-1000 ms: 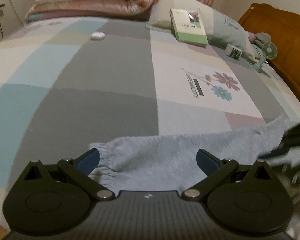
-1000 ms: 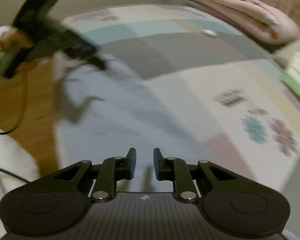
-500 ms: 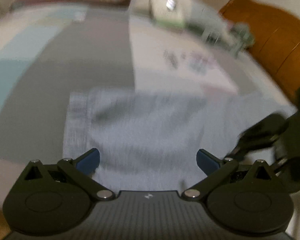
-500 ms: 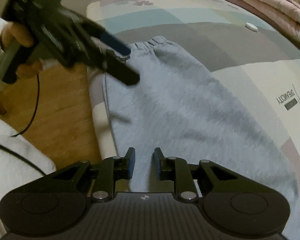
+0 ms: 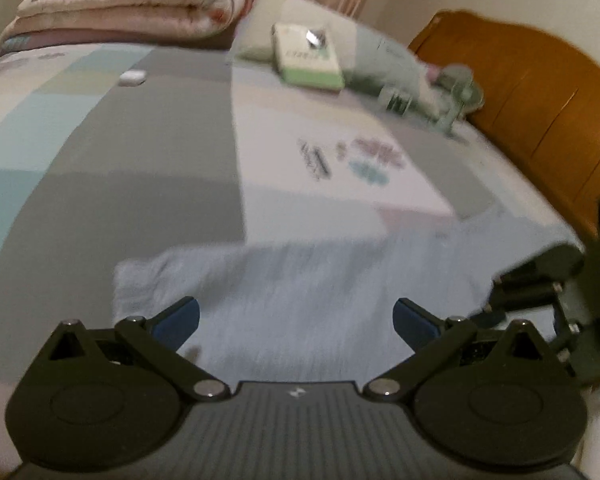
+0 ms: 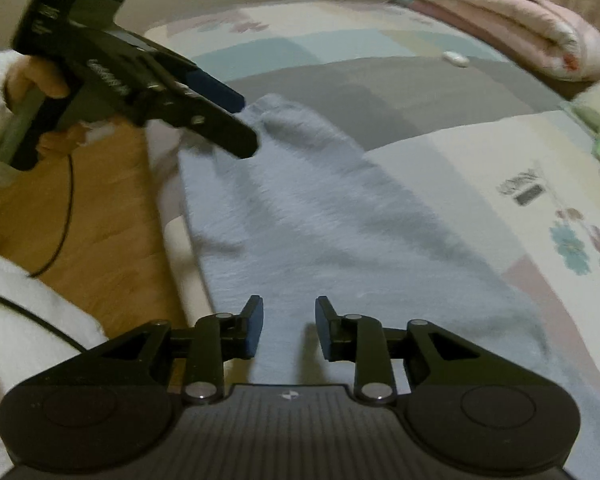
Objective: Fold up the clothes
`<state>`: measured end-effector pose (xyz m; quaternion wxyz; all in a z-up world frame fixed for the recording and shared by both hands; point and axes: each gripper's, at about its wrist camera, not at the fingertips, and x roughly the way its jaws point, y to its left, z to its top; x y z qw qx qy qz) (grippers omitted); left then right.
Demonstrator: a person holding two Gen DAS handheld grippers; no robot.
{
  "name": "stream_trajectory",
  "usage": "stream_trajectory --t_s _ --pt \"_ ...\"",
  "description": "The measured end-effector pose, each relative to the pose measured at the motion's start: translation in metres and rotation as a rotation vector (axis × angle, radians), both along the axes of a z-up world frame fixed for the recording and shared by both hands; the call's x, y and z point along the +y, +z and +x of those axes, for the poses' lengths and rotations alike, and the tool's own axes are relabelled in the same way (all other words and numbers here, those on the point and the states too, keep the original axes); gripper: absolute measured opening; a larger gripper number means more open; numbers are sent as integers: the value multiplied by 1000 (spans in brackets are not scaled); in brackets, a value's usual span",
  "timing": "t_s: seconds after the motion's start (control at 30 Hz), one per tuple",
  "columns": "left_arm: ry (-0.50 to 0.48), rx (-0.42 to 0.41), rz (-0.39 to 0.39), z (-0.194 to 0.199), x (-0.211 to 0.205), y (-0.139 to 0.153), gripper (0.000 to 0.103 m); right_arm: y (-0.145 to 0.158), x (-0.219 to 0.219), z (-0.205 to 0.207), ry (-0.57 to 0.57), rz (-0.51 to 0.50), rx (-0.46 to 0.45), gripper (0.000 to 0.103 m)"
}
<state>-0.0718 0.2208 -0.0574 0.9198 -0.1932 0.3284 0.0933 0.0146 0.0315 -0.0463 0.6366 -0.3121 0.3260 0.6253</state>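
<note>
Both views are motion-blurred; the garment's outline is soft and its near end is cut off behind the gripper bodies. Light blue-grey garment (image 5: 300, 300), a fleecy knit, lies flat along the near edge of the bed (image 5: 140, 168), on a patchwork cover of grey, teal and cream blocks. One end shows a gathered, elastic-looking band (image 6: 276, 106), possibly a waistband or cuff.

Left gripper (image 5: 296, 316): jaws spread wide, nothing between them, over the garment. Contact with the cloth cannot be told.

Right gripper (image 6: 288, 328): jaws partly open, a narrow gap, empty, over the garment.

Far side: folded pink quilt (image 5: 132, 4), book (image 5: 308, 60), curved wooden headboard (image 5: 540, 92).
</note>
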Motion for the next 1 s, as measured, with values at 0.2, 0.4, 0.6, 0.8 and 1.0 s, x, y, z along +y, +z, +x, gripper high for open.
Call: stream_trajectory --t_s 0.2,0.4,0.6,0.8,1.0 --pt "99 113 -68 24 33 -43 100 8 -42 21 -141 18 -2 39" --pt "87 99 -15 19 7 -13 100 7 -98 46 -328 19 21 42" --pt "-107 95 -68 23 -46 -20 102 13 -127 53 -449 80 36 52" --pt "-78 222 -29 27 -54 -29 102 8 -169 64 -611 85 25 59" --pt "-151 141 29 68 -73 -8 102 6 -223 101 -854 93 25 68"
